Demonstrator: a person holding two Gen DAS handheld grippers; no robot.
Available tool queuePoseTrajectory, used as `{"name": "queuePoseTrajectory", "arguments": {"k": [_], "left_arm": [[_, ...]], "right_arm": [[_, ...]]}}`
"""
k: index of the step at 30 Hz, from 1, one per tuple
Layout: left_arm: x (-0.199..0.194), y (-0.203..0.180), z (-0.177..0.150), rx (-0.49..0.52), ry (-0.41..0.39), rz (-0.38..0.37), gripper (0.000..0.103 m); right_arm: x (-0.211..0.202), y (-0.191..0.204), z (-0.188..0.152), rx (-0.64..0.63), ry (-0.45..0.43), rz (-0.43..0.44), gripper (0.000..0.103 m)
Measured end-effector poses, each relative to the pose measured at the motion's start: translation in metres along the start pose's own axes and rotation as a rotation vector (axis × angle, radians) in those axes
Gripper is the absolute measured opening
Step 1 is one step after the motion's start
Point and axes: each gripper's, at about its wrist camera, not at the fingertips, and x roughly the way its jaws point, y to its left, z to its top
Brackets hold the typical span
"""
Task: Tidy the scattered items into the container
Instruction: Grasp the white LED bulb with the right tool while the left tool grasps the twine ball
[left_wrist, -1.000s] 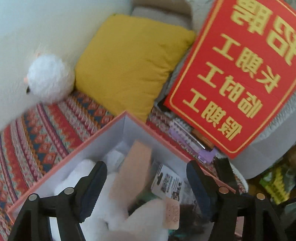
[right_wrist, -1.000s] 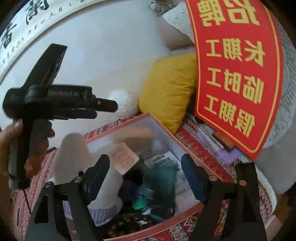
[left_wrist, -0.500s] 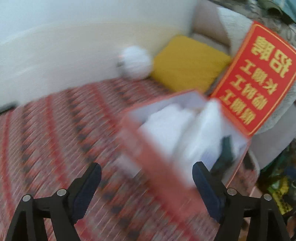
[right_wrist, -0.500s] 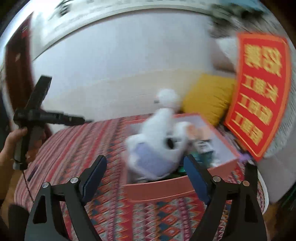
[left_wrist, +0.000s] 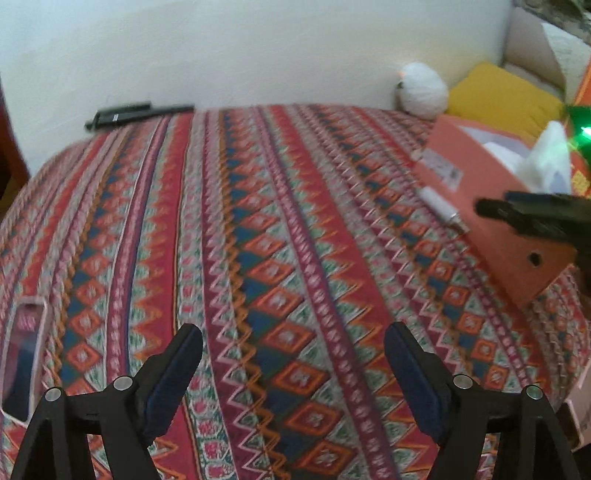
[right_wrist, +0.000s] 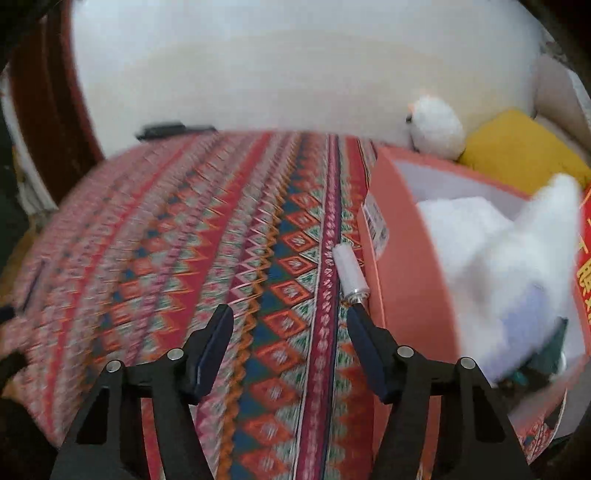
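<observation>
while both grippers were poised over the open box a second ago, they are now looking out across the patterned bedspread (left_wrist: 280, 229), so both views are swinging away from the container and searching for what is left. the pink box (right_wrist: 402, 295) is sitting at the right edge of the bed, with a white plush toy (right_wrist: 517, 258) already lying inside it on top of other things. just beside the box's near wall, on the cover, a small white tube with a metal end (right_wrist: 351, 275) is lying loose; it is looking like the next item to collect. the right gripper (right_wrist: 288, 332) is hovering low with its fingers spread apart and holding nothing, the right finger nearly over the tube's metal end. the left gripper (left_wrist: 293, 354) is also empty, fingers wide apart, above bare cover farther from the box. a phone in a pink case (left_wrist: 22, 354) is lying at the left edge, and a dark flat object (left_wrist: 136, 112) is resting by the wall; whether these belong to the tidying is unclear. a white fluffy ball (right_wrist: 436, 125) and a yellow cushion (right_wrist: 517, 147) are sitting behind the box.
</observation>
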Motion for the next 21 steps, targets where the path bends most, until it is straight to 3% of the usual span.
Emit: {"name": "queuePoseTrajectory", "arguments": {"k": [2, 5, 6, 7, 8, 13, 17, 18, 19, 21], "left_arm": [[0.012, 0.008, -0.009, -0.016, 0.013, 0.007, 0.085], [0.024, 0.016, -0.021, -0.022, 0.04, 0.03, 0.084], [0.025, 0.018, -0.024, -0.022, 0.048, 0.034, 0.084], [0.026, 0.019, -0.026, -0.025, 0.057, 0.034, 0.084], [0.026, 0.021, -0.028, -0.029, 0.065, 0.032, 0.084], [0.005, 0.027, -0.047, -0.037, 0.055, 0.042, 0.084], [-0.02, 0.034, -0.085, -0.032, 0.054, 0.073, 0.084], [-0.025, 0.035, -0.093, -0.027, 0.055, 0.077, 0.084], [-0.029, 0.035, -0.104, -0.017, 0.059, 0.079, 0.085], [-0.036, 0.031, -0.126, 0.021, 0.077, 0.072, 0.085]], "right_arm": [[0.033, -0.003, 0.01, -0.01, 0.045, -0.05, 0.056], [0.081, -0.018, 0.024, -0.006, 0.107, -0.139, 0.056], [0.098, -0.025, 0.027, 0.003, 0.14, -0.153, 0.051], [0.11, -0.029, 0.029, 0.005, 0.156, -0.163, 0.04], [0.116, -0.031, 0.031, 0.0, 0.154, -0.179, 0.036], [0.127, -0.031, 0.03, -0.035, 0.168, -0.207, 0.037], [0.124, -0.027, 0.019, -0.104, 0.163, -0.222, 0.035], [0.122, -0.025, 0.019, -0.122, 0.159, -0.229, 0.029], [0.119, -0.022, 0.02, -0.146, 0.152, -0.237, 0.0], [0.104, -0.016, 0.02, -0.141, 0.14, -0.177, 0.0]]}}
